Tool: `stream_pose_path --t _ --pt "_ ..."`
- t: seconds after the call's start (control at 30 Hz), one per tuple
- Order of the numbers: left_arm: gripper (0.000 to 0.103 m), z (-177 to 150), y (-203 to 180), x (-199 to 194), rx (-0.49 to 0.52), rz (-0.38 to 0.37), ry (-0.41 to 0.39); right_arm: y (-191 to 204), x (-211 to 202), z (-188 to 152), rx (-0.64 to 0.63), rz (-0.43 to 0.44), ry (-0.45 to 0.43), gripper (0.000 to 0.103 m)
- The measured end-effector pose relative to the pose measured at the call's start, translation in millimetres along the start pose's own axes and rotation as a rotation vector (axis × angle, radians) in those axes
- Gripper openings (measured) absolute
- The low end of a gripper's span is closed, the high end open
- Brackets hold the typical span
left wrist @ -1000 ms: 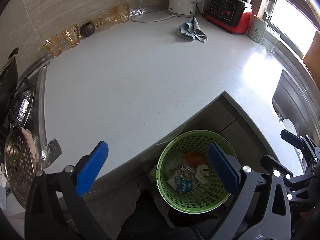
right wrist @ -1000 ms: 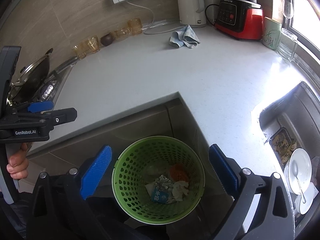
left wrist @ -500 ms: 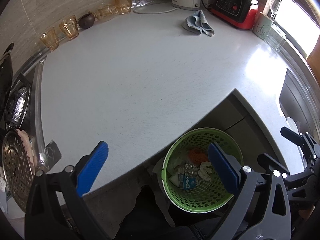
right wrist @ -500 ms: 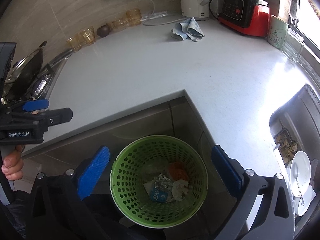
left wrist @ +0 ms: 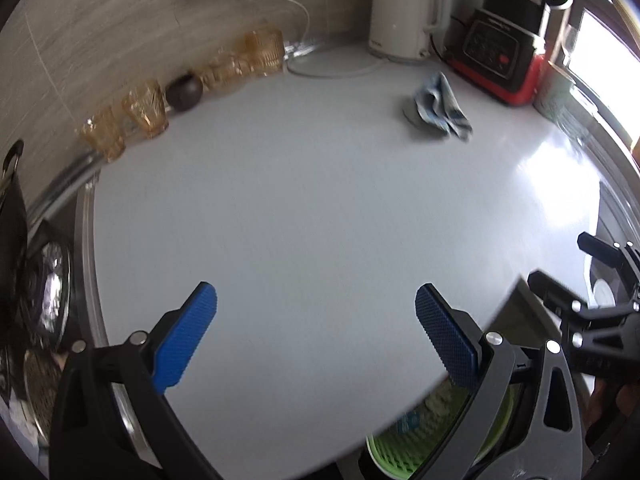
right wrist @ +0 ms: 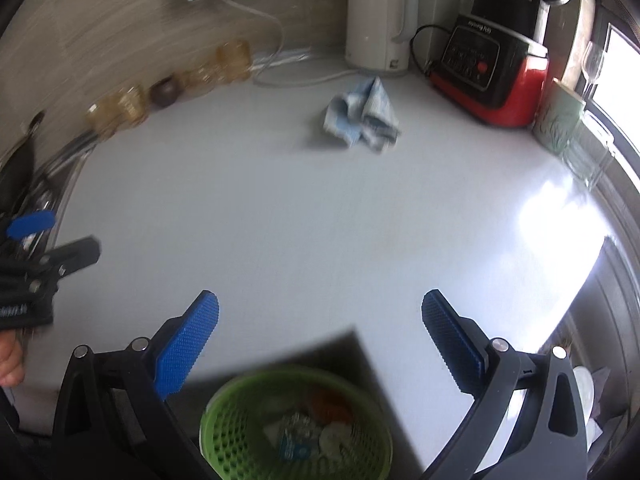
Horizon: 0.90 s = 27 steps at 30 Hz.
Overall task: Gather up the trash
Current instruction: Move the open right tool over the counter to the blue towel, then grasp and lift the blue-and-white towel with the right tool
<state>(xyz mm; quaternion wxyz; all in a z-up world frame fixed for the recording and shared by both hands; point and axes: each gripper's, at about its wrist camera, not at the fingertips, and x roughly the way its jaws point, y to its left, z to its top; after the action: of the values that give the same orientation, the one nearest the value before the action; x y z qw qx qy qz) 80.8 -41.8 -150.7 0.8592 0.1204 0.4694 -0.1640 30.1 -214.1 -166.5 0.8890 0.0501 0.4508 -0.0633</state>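
A wide white countertop (left wrist: 320, 200) fills most of both views, bending around an inner corner, with a stove area at its left end. Along the back wall stand a white kettle (right wrist: 378, 20) and a red and black blender (right wrist: 496, 76), with a row of amber glasses (left wrist: 144, 108) and a small dark bowl (left wrist: 185, 87) further left. A crumpled blue-grey cloth (right wrist: 362, 118) lies on the counter in front of the kettle, apart from it. Below the counter's corner sits a green perforated basket (right wrist: 224, 432), and the trash (right wrist: 308, 428) lies inside it: a crumpled foil piece, a small blue and white carton, something orange and pale scraps, all blurred. In the left wrist view only a slice of the basket shows under the counter edge. The left gripper (left wrist: 316, 340) hovers over bare counter with its blue pads spread wide and nothing between them. The right gripper (right wrist: 320, 344) is likewise spread wide and empty, hanging above the basket and the counter corner. A bit of a hand (right wrist: 10, 360) shows at the left edge of the right wrist view.
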Motion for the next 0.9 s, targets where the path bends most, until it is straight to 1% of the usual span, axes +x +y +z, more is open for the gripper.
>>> stream_pose_path --t 0.1,0.23,0.33,0.57,0.67,0.77,0.9 --pt "0.095 25.1 6.5 13.7 -0.004 0.009 -0.009 -1.3 14.4 28.2 0.019 -0.022 -0.017 0.101" --pt "0.095 49.1 17.6 30.8 -0.02 -0.009 -0.01 -1.4 38.2 60.9 0.013 -0.063 -0.025 0.101" --pt "0.095 67.1 26.4 47.7 -0.035 -0.016 -0.006 -2.2 59.5 81.9 0.03 -0.068 -0.02 0.101" --pt "0.095 93.3 31.2 82.0 -0.004 -0.042 0.011 -2.2 109.8 115.8 0.061 -0.08 -0.008 0.101" --pt "0.095 102.5 31.1 94.5 0.001 -0.067 0.016 -6.2 129.8 129.4 0.068 -0.095 -0.008 0.101" --pt "0.095 110.9 29.4 106.2 0.014 -0.111 0.018 -14.0 148.4 143.3 0.094 -0.104 -0.01 0.101" --pt "0.095 119.9 20.2 122.1 0.07 -0.196 0.031 -28.6 169.9 160.5 0.131 -0.123 -0.007 0.101"
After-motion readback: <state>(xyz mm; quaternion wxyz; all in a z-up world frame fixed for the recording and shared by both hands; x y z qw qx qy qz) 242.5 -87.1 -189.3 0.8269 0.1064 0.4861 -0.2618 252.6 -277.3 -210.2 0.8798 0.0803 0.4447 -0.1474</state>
